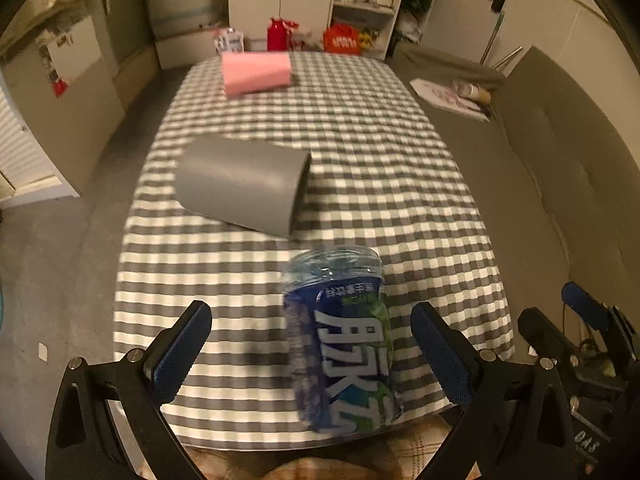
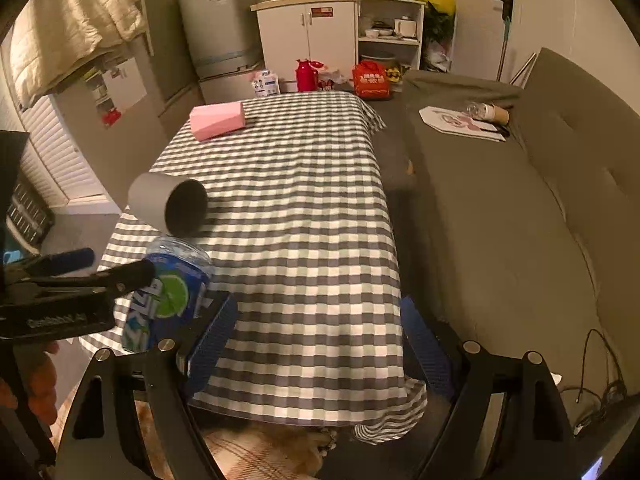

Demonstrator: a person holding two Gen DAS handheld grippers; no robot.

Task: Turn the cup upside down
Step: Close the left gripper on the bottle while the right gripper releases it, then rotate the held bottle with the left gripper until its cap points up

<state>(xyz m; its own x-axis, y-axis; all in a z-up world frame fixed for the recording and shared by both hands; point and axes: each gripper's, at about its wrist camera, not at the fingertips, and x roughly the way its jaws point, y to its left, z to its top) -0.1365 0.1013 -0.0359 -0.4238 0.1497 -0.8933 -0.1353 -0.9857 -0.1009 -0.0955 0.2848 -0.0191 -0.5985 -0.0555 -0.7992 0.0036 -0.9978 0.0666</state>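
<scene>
both pairs of fingers stand wide apart and grip nothing. left gripper [image 1: 310, 346] hangs low over the near edge of the checked table [image 1: 400, 152], its blue pads either side of a cut-off blue bottle [image 1: 340, 340] without touching it; the bottle sits upright between them, open at the top, and looks empty, though blur makes that uncertain. right gripper [image 2: 316, 344] hovers over the near right part of the cloth, nothing between its pads.

grey cup [image 1: 244, 188], the task's thing, lies on its side at about 11 o'clock from the bottle in the left wrist view, near it but apart. its dark mouth faces toward 3 o'clock, its closed base toward 9 o'clock. from the right wrist view the mouth [image 2: 187, 208] shows dark and seemingly empty. lying like this, it probably needs a grip across its wall, then a turn to set the rim down.

a pink box [image 1: 256, 74] rests at the far end at 12 o'clock, well apart.
</scene>
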